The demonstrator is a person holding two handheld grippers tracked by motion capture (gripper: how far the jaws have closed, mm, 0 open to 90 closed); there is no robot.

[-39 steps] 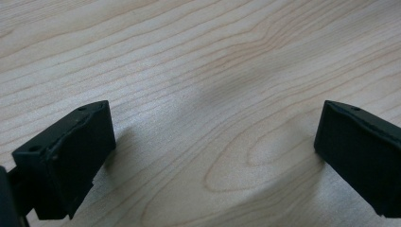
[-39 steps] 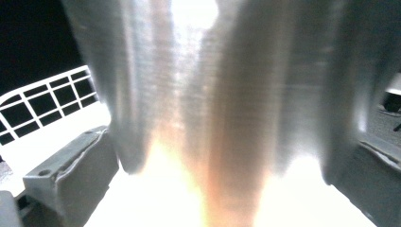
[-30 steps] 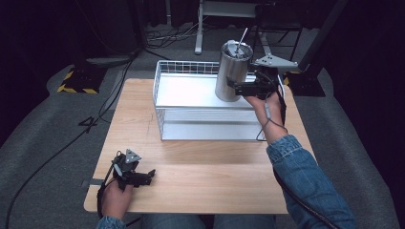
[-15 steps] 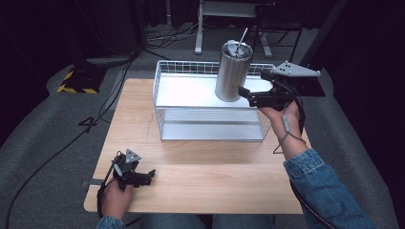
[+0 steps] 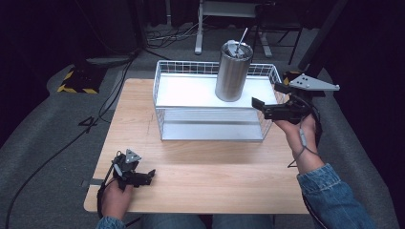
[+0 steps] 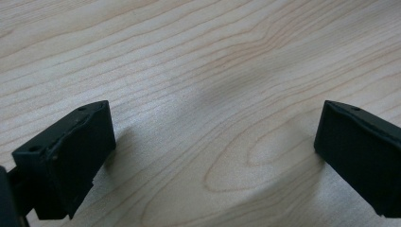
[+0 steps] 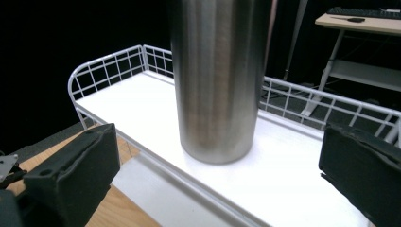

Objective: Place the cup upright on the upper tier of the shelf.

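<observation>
The tall brushed-steel tumbler (image 5: 233, 71) with a lid and a thin straw stands upright on the white top shelf of the white wire rack (image 5: 210, 131), toward its right rear part, and nothing holds it. A second ago the right gripper (image 5: 270, 104) was closed against the tumbler's side; half a second ago it had let go and begun to draw off to the right. Now it sits just beside the rack's right front corner, apart from the cup, with its jaws spread wide — in the right gripper view the steel wall of the tumbler (image 7: 215, 80) rises between the two black pads with clear space on either side, and the cup's base rests flat on the shelf inside the wire rim (image 7: 118, 59).

That retreat suggests the placing is done: the tumbler has been set down and released, and it shows no lean. What remains is probably only to clear the hand from the rack without brushing the cup.

The left gripper (image 5: 136, 175) has not moved over the three pictures. It rests on the light wooden table (image 5: 200, 167) near the front left corner, jaws apart, with bare wood grain (image 6: 213, 109) between them.
</observation>
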